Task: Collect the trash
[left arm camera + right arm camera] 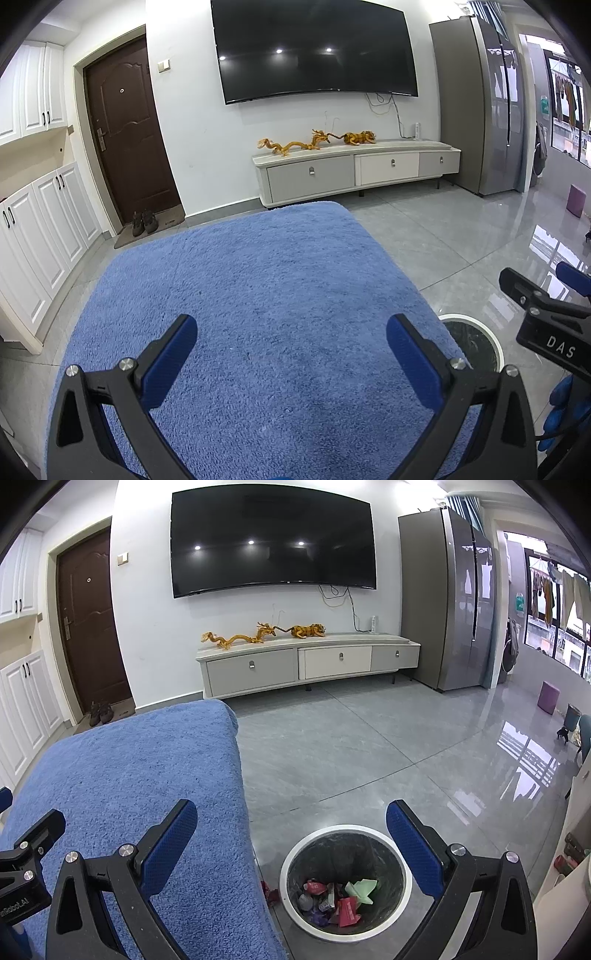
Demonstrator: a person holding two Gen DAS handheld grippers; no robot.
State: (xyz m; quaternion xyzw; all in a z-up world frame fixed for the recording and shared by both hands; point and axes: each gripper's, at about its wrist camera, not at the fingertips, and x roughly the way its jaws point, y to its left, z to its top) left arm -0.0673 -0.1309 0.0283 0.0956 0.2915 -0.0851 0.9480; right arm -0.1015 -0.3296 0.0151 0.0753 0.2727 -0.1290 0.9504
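A round bin with a white rim [291, 853] and a dark liner stands on the grey floor beside a blue-towelled surface [140, 782]. Inside lie several wrappers [334, 895], red, green and silver. A small dark red scrap [269, 890] lies on the floor by the bin's left side. My right gripper [291, 842] hangs open above the bin, nothing between its fingers. My left gripper [291, 350] is open over the blue towel [258, 295], holding nothing. In the left wrist view the bin's rim [496, 345] shows at the right, with the right gripper's body above it.
A low TV cabinet [306, 664] with golden dragon and tiger figures stands under a wall TV [273, 542]. A grey fridge [450, 598] is at the right and a brown door [88, 627] with shoes at the left. A purple stool [548, 698] sits on the tiled floor.
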